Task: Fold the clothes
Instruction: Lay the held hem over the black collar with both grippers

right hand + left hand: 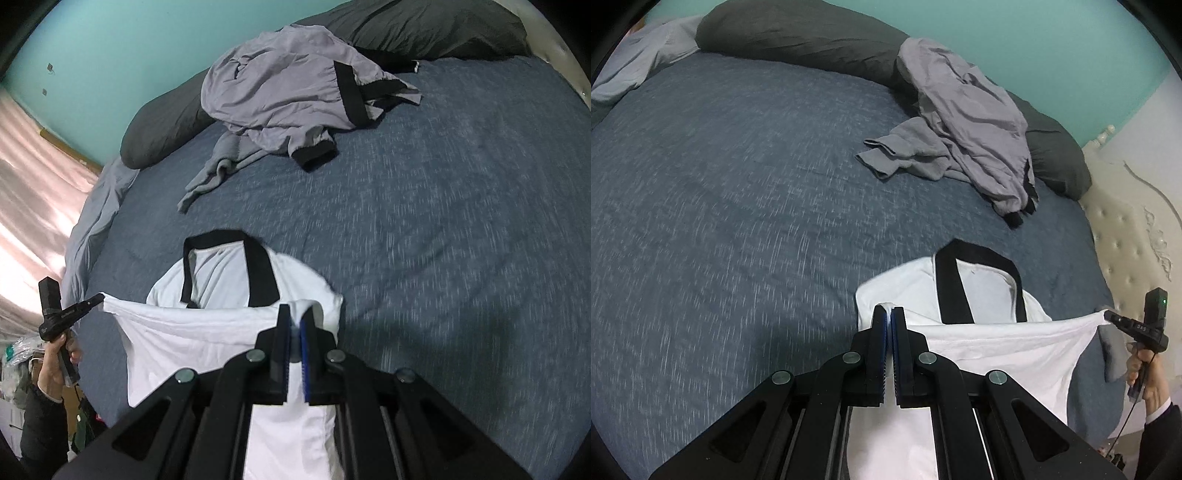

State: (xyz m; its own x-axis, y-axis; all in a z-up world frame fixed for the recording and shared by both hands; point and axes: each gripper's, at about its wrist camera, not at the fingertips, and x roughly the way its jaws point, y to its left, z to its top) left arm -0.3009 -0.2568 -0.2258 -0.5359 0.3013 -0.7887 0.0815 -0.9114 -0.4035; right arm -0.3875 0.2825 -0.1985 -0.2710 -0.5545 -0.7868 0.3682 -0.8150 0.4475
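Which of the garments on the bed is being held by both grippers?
The white shirt with the black collar, pinched at each side by the left gripper and right gripper. The crumpled grey garment lies untouched by the pillows.

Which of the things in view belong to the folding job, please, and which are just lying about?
In the job: white shirt, pinched by the left gripper and right gripper; crumpled grey garment, likely next.

Lying about: dark pillows, blue bedspread, cream headboard.
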